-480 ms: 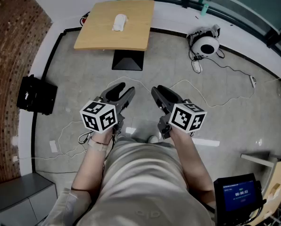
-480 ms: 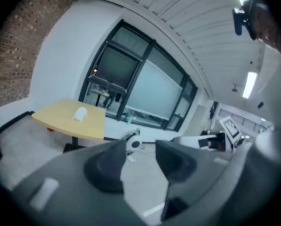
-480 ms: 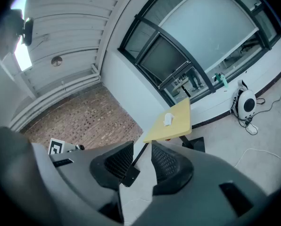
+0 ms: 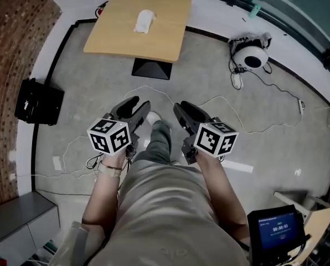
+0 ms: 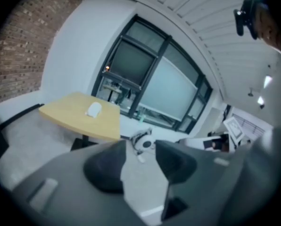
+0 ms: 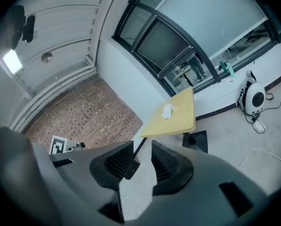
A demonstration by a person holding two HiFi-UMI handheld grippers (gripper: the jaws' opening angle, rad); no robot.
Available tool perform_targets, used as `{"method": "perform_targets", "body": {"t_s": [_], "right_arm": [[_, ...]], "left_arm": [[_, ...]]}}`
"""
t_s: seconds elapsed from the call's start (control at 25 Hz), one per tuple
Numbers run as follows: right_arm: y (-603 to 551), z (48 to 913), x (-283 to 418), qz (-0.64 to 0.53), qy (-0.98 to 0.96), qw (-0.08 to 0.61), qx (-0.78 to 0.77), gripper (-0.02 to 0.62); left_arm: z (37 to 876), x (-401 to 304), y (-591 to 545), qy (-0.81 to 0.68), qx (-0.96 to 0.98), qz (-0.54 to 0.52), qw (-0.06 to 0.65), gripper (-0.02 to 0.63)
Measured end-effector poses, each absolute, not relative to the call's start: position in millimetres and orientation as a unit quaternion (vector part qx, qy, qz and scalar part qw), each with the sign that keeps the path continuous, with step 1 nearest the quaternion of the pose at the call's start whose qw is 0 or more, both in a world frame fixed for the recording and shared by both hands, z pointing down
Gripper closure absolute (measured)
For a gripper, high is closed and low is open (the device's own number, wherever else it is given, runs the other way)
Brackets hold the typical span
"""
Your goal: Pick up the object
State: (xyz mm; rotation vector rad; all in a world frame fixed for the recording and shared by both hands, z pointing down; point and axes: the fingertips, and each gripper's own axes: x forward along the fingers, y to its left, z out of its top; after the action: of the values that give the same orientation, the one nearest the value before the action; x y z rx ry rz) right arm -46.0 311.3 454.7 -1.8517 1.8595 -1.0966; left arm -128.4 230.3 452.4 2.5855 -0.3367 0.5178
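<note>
Left claw [image 4: 137,104] and right claw [image 4: 182,110] are both gaping apart, gripping nothing, and hovering over the floor well short of the bench [image 4: 115,37]. White cloth bundle [image 4: 144,21] is sitting around mid-bench. Only the head view is showing the shoe [image 4: 152,117] between them and a lit screen [image 4: 276,229].

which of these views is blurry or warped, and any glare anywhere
Left gripper view: soft all over, the left tool smeared near the lens, fisheye with dark corners. Right gripper view: sharper, the window frame bowed by the lens, a ceiling light blown out at upper left. Head view: crisp and evenly lit, the table sharp.
</note>
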Motion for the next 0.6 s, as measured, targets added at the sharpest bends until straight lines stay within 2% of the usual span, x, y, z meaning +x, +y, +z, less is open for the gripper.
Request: {"method": "perform_targets", "body": {"t_s": [0.2,0.44,0.6], "right_arm": [[200,481,-3,-0.395,0.657,0.092,-0.636,0.497],[43,482,46,-0.354,0.68,-0.035,-0.641,0.495],[-14,489,60,-0.361,0.683,-0.121,-0.623,0.495]], "left_arm": [[467,-86,105,-0.148,0.938,0.172,0.263,0.428],[453,-34,-25,-0.139,0.944,0.182,0.238,0.428],[450,-24,-81,-0.162,0.933,0.171,0.272,0.428]]}}
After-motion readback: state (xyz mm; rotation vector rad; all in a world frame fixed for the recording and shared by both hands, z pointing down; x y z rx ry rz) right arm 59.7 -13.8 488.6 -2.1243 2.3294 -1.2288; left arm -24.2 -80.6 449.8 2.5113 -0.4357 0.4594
